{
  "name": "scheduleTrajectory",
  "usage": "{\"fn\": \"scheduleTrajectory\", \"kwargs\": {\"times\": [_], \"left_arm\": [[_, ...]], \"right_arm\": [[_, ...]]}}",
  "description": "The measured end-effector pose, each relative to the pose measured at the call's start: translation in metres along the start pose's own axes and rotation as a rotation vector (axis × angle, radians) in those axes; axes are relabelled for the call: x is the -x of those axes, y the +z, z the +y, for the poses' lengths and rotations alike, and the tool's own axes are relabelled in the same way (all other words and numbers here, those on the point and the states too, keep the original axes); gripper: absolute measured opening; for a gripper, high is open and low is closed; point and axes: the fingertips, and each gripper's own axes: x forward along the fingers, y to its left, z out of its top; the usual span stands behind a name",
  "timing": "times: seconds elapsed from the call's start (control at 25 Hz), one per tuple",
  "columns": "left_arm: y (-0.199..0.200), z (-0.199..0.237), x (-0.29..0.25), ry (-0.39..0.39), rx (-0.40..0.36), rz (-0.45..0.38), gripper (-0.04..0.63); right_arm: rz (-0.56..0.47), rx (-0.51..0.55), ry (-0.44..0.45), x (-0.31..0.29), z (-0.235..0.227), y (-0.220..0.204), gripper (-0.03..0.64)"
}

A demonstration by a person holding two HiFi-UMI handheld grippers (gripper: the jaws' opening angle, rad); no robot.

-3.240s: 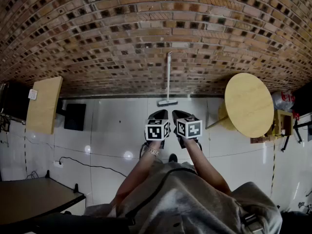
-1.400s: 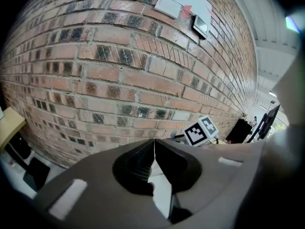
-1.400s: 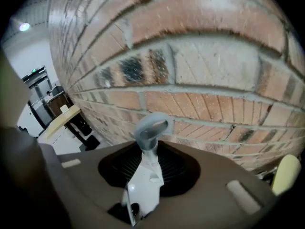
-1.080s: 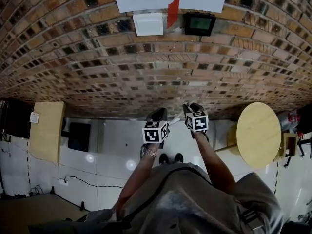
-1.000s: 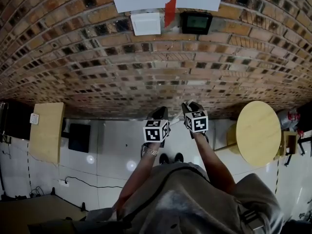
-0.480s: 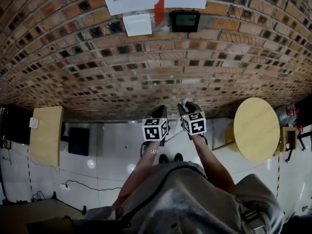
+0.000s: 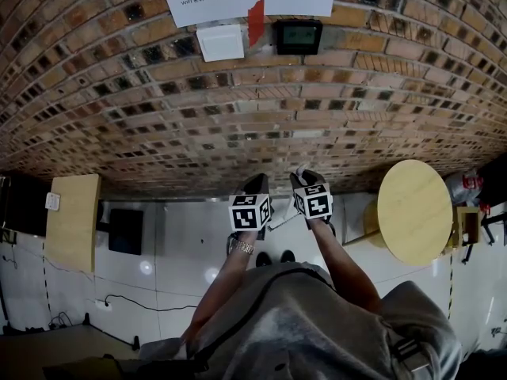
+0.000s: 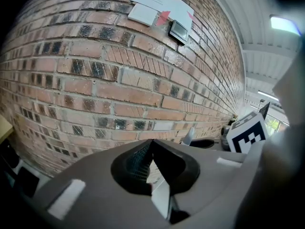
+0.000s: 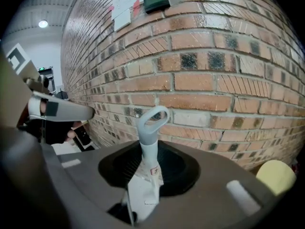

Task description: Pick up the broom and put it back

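The broom shows only as its white handle (image 7: 281,218), slanting between the two grippers close to the brick wall. My right gripper (image 7: 305,176) is shut on that handle (image 9: 148,171), and the grey hanging loop (image 9: 152,120) sticks out past its jaws toward the bricks. My left gripper (image 7: 257,184) hangs just left of it with its jaws meeting at the tips (image 8: 152,142). A white strip shows low in the gap between the left jaws; I cannot tell whether it is the handle. The loop end (image 8: 188,136) also appears in the left gripper view. The broom head is hidden.
The brick wall (image 7: 253,117) stands right in front, with a taped paper, a white plate (image 7: 220,42) and a black device (image 7: 297,36) high up. A round wooden table (image 7: 413,210) is at the right. At the left are a rectangular wooden table (image 7: 71,220) and a black box (image 7: 125,229).
Three seconds ago the broom leaned on the wall ahead of both grippers. Now the person stands at the wall and the right gripper holds the handle. Over the last second it shifted slightly left.
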Motion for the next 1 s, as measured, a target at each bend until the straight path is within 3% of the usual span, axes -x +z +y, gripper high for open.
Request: {"fn": "scheduleTrajectory", "kwargs": {"times": [0.24, 0.56, 0.8, 1.0], "left_arm": [[0.003, 0.0, 0.006, 0.022, -0.015, -0.002, 0.0], [-0.027, 0.023, 0.015, 0.098, 0.013, 0.07, 0.0], [-0.046, 0.047, 0.026, 0.172, 0.053, 0.105, 0.0], [-0.055, 0.048, 0.025, 0.189, 0.074, 0.12, 0.0]], "right_arm": [[0.1, -0.006, -0.013, -0.054, -0.019, -0.036, 0.095], [0.253, 0.001, -0.012, -0.134, -0.037, -0.091, 0.095], [0.215, 0.002, -0.017, -0.17, -0.053, -0.079, 0.097], [0.228, 0.007, 0.012, -0.197, -0.061, -0.061, 0.097]]}}
